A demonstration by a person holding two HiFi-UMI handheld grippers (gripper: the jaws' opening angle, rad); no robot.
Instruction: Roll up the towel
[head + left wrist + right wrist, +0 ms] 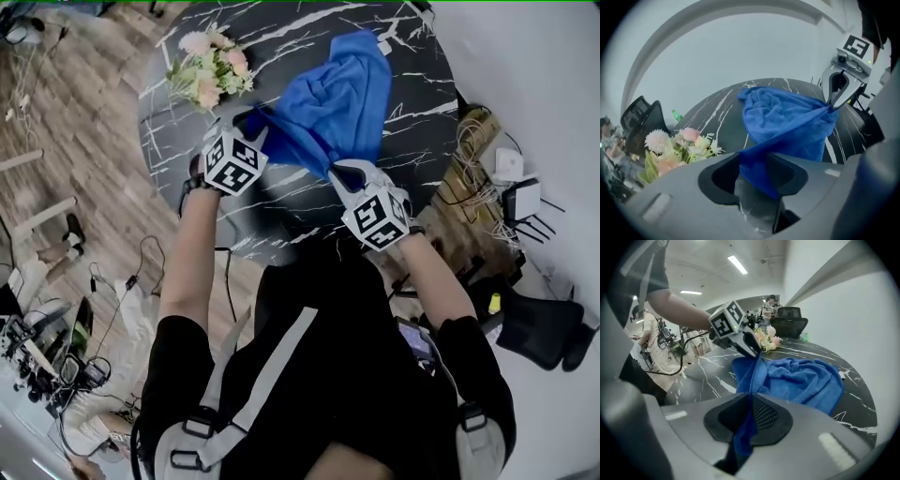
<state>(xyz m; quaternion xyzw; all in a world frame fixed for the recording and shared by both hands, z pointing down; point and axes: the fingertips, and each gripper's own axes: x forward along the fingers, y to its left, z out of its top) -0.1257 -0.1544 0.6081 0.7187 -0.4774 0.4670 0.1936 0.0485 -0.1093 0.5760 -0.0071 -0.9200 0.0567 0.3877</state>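
A blue towel [342, 94] lies bunched on the round black marble table [281, 37], with its near edge lifted off the top and stretched between my two grippers. The left gripper [251, 127] pinches one corner; in its own view the towel [787, 122] fills the gap between the jaws of that gripper [757, 173]. Over at the other corner, the right gripper [342, 173] is shut tight on the cloth. The right gripper view shows the towel [806, 378] squeezed between the pads of the right gripper [750, 416] and rising to the left gripper [757, 352].
A bouquet of pale flowers [211, 67] stands on the table's left side, close to the left gripper. Cables and boxes [497, 178] clutter the floor to the right. A black chair [790, 315] stands past the table, and people [656, 341] are behind it.
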